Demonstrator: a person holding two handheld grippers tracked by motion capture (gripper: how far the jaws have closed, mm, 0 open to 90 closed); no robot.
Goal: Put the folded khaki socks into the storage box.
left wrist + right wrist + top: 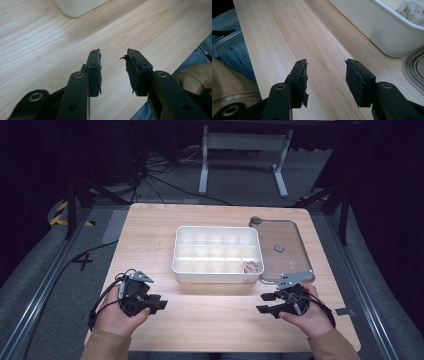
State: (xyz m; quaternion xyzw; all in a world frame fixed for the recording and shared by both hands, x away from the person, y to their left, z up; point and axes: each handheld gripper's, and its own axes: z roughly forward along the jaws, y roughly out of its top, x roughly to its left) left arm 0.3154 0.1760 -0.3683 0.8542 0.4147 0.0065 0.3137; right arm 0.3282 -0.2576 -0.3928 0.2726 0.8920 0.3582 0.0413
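A white box [217,254] with many small compartments stands in the middle of the wooden table [150,235]. Its front right compartment holds a crumpled beige thing [252,266], which the right gripper view catches over the box wall [412,11]. My left gripper [159,303] rests low at the table's front left, jaws pointing right, open and empty [113,53]. At the front right my right gripper [260,302] points left, also open with nothing between its pads [327,62]. Both sit well short of the box.
A clear flat lid [280,250] with a small round knob lies just right of the box; its rim [414,71] edges the right gripper view. The box's corner [77,6] appears ahead of the left gripper. The person's sleeves and knees are at the table's front edge.
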